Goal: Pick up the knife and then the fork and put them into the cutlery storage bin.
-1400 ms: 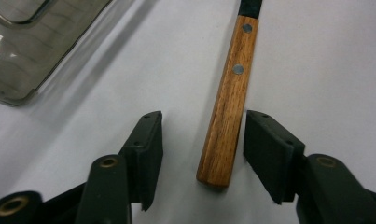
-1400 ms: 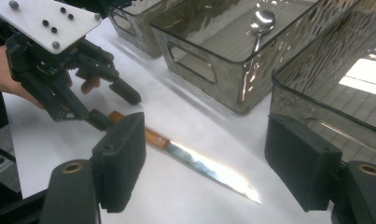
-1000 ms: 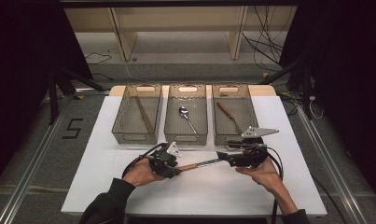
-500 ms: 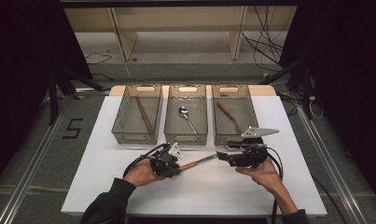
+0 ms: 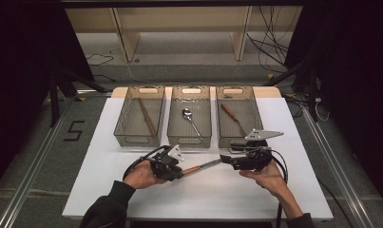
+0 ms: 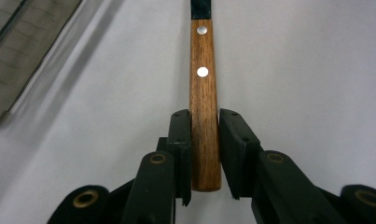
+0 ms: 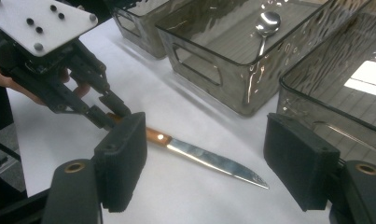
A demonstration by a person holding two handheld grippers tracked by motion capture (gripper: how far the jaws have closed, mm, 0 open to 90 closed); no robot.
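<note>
Left gripper view puts the answer right at your fingers [image 6: 182,140]: the left gripper [image 6: 204,154] has just been closing, and its two black pads now sit against either side of the brown wooden handle of the steel-bladed knife [image 6: 203,93], near the butt end. From there the handle, with its two bright rivets, runs straight out toward twelve o'clock along the gripper's own line, so the knife's long axis and your left hand are aligned.

On the high view that axis lies across the white surface [image 5: 284,123] from about eight o'clock to two o'clock: handle in your left gripper [image 5: 180,172], blade tip reaching toward your right gripper [image 5: 222,158]. The right gripper view shows its fingers [image 7: 125,154] standing wide apart with nothing pressed between them; the blade [image 7: 213,161] lies on the surface just ahead, its point toward four o'clock in that view. So your left hand has the knife and your right only faces it.

Your left forearm comes in low from seven o'clock, palm cupped under the gripper; your right hand [image 5: 265,178] supports its gripper from below, level and pointing at nine o'clock. Beyond, three smoky clear plastic bins [image 5: 191,137] sit in a row at twelve o'clock, and the right one [image 5: 255,137], which already has a wood-handled utensil [image 5: 233,116], looks the likely destination.
</note>
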